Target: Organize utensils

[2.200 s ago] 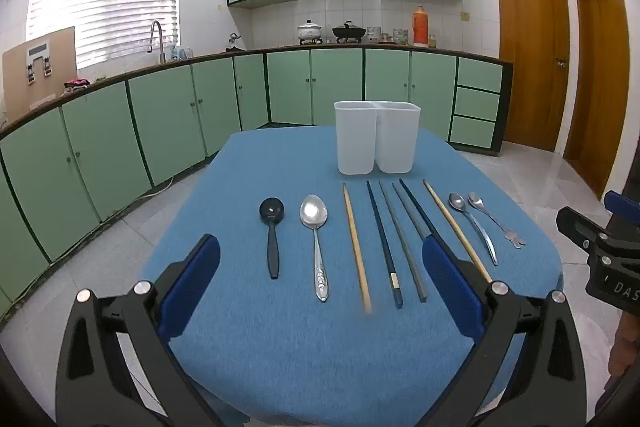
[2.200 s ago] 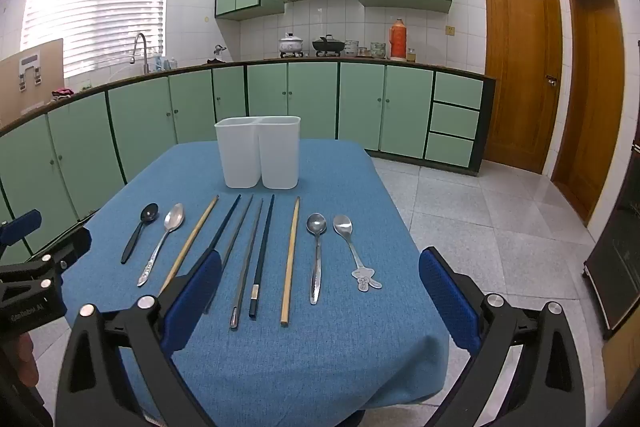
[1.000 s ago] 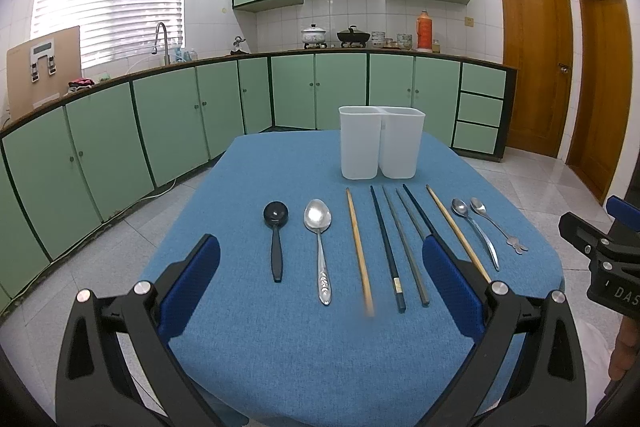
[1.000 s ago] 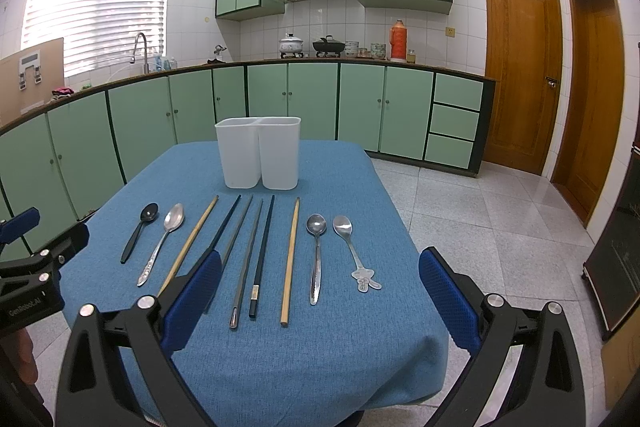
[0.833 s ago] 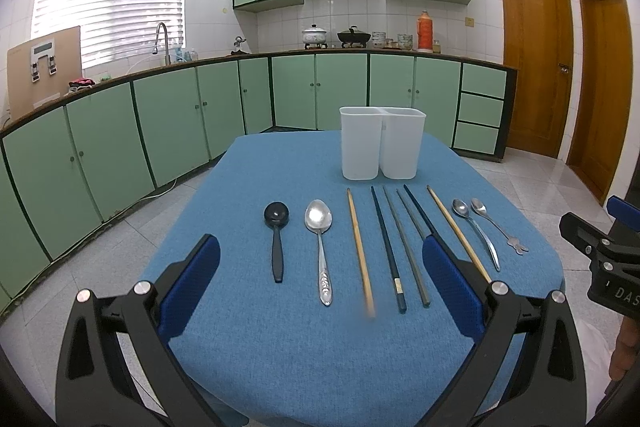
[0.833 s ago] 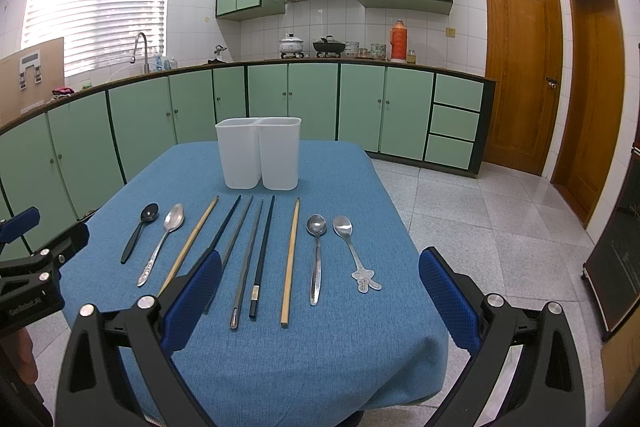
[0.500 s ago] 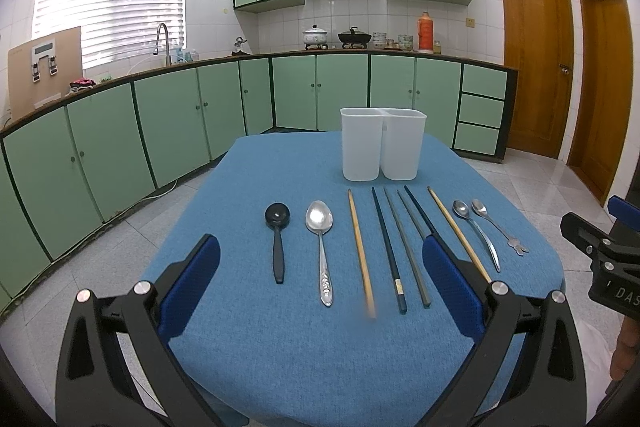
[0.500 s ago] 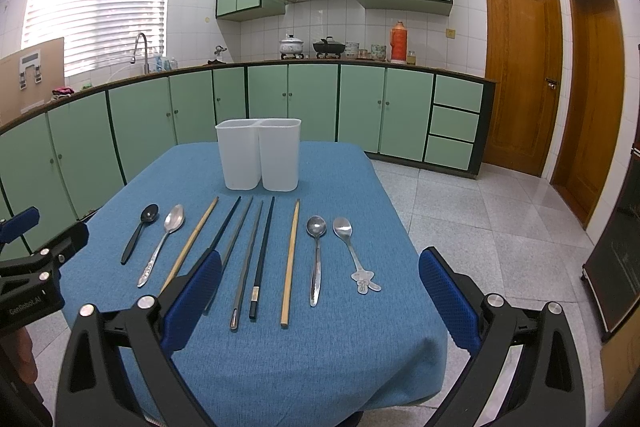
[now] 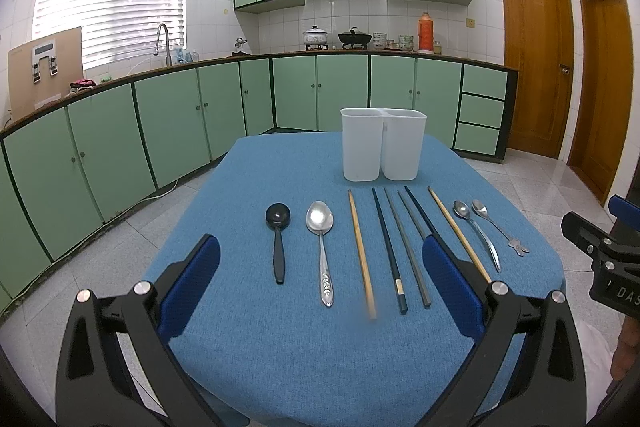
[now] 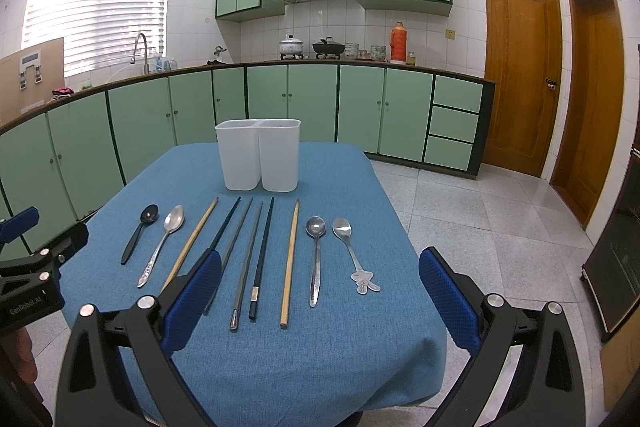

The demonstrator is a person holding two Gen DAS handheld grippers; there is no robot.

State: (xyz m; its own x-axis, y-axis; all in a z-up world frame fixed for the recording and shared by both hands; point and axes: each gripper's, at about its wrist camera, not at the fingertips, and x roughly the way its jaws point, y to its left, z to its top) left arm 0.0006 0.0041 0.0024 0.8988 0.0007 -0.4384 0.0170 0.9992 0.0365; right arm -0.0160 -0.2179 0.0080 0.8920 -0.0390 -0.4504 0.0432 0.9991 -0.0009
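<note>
Blue padding lines the fingers of both tongs, and both stand spread wide with nothing between them. The left gripper point(image 9: 320, 283) hangs above the near edge of the table, its pads flanking the left half of the utensil row; the right gripper point(image 10: 320, 291) hangs over the near right part of the table, its left pad above the dark chopsticks, its right pad out past the table's edge over the floor. Neither touches a utensil.

Beyond them the blue tablecloth point(image 9: 280, 347) carries a row of utensils lying roughly parallel, handles toward the cameras. From the left: a black spoon point(image 9: 278, 239), a large steel spoon point(image 9: 322, 247), a wooden chopstick point(image 9: 360, 251), four dark chopsticks point(image 9: 390, 251) close together — two black, two grey — then a second wooden chopstick point(image 10: 290, 259), a small steel spoon point(image 10: 315, 259) and a spoon with a bunny-shaped handle end point(image 10: 354, 255). None overlap as far as can be seen.

Behind the row, well apart from the gripper tips, stands a white two-compartment holder point(image 10: 258, 159), upright; no utensil shows above its rim.

Farther out, green cabinets point(image 9: 180, 123) run under the counter, with wooden doors point(image 10: 520, 75) at right.
</note>
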